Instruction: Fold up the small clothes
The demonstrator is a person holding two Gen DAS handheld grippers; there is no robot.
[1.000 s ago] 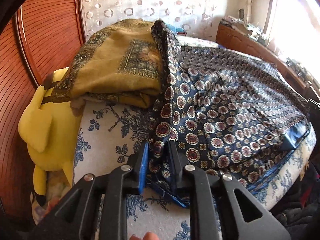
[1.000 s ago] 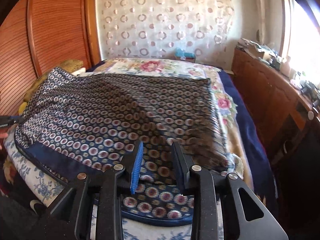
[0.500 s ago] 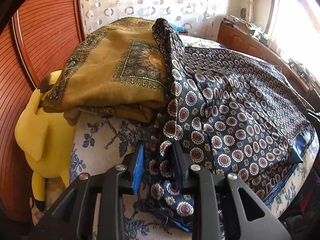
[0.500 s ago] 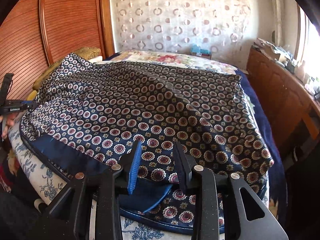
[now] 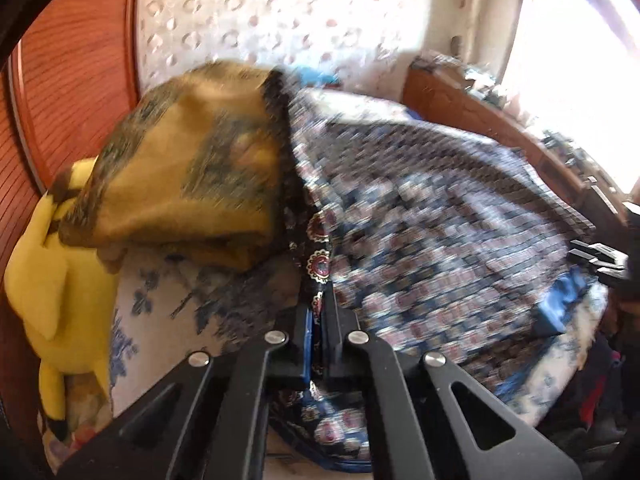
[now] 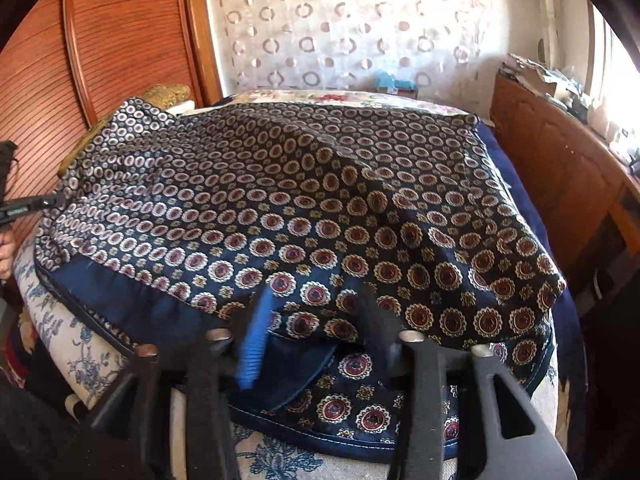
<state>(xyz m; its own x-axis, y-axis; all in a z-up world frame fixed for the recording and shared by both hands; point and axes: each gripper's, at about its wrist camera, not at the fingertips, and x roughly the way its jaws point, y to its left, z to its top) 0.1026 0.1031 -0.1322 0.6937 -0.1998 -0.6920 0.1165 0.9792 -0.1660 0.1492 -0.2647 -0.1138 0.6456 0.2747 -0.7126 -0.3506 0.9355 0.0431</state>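
Observation:
A navy cloth with red and gold medallions lies spread over the bed. My left gripper is shut on its left front edge, and the fabric runs up from between the pads. The left wrist view is blurred by motion. My right gripper hovers at the cloth's near hem with its jaws opening. The cloth lies between and under its fingers, and a plain blue turned-over flap shows there. The pads do not press on it.
A folded mustard cloth sits at the bed's left, partly under the navy one. A yellow plush toy leans by the wooden wardrobe. The blue floral sheet shows at the bed's front. A wooden cabinet runs along the right.
My left gripper's jaws have shut on the cloth's edge. My right gripper has sunk toward the near hem and its jaws have spread wider.

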